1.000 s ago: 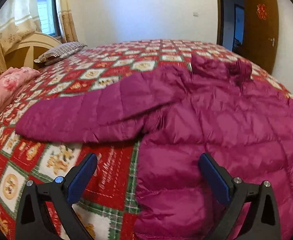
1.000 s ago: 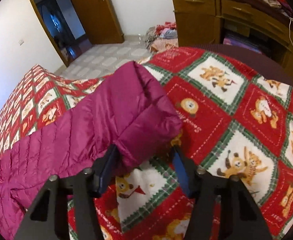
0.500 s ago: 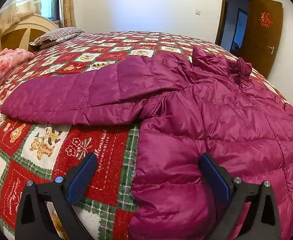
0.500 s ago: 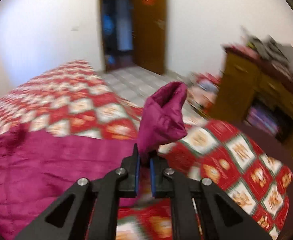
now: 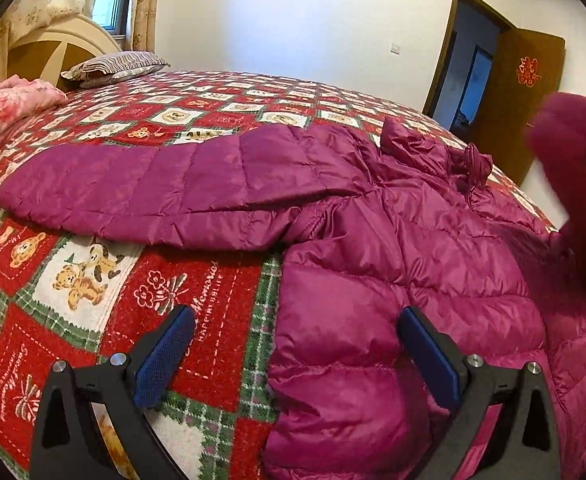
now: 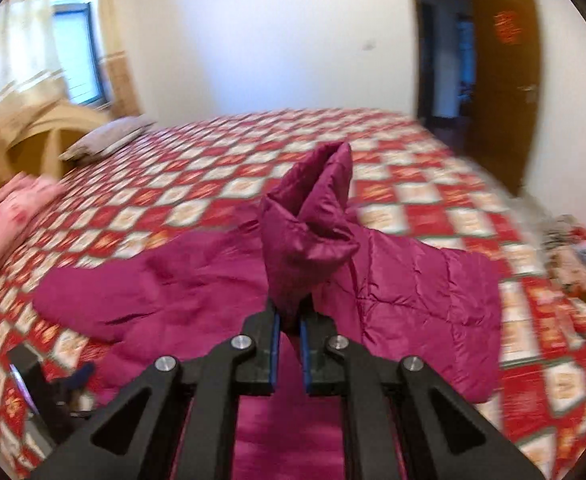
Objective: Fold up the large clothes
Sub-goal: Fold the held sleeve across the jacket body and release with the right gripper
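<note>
Spread across a bed (image 5: 221,108) quilted in red teddy-bear checks, a magenta puffer jacket (image 5: 373,248) is judged light, soft and slippery. Its right sleeve cuff (image 6: 309,236) is clamped and lifted by the right tool (image 6: 289,330), while the left tool (image 5: 293,352) is held apart over the near hem, where a hold is best taken on a stitched edge.

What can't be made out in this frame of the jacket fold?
- Right wrist view: motion blur smears the quilt pattern and the pile by the door; the left tool at lower left is only a dark smudge.
- Right wrist view: the right tool covers where it pinches the sleeve.
- Left wrist view: the raised sleeve is blurred at the right edge; the jacket hem is cut off by the bottom edge.
</note>
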Motion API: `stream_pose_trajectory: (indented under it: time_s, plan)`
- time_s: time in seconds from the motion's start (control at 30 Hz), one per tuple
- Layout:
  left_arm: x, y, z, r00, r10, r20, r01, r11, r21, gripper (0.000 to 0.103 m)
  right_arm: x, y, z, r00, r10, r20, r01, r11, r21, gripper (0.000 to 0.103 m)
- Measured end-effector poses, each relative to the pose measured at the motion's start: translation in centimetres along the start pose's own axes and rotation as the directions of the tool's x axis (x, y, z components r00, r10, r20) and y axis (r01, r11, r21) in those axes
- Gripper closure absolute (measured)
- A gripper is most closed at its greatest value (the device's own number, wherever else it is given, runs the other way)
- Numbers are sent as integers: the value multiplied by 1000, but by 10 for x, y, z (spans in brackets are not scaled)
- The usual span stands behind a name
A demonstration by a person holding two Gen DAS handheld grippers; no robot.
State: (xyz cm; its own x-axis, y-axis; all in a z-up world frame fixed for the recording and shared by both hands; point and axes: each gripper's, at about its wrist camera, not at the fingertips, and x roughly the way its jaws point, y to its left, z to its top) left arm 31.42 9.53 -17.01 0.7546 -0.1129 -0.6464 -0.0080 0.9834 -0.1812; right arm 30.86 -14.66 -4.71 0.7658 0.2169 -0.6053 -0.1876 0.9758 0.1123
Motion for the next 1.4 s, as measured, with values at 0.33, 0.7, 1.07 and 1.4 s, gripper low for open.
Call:
stream_pose_trajectory:
  time_s: [0.33,0.7,1.07,1.4]
  plan:
    - [-1,6,-2,999,-30,20,31,999,-16,1,79,70,-30,978,142,-150,-153,986,-59,87]
    - [2,3,0,1000,-12,-6,12,1000,-3,1,5,35,-12,976,218,18,-218,976,-16,39]
    - [-29,-39,40,999,39,-3,-38,995,95,1,49,-127,-45,981,-109,-160,150,951,270,60]
    - [22,-101,102,992,126,24,-128,979,160,1,46,-123,-36,991,-23,-130,53,969,240,61]
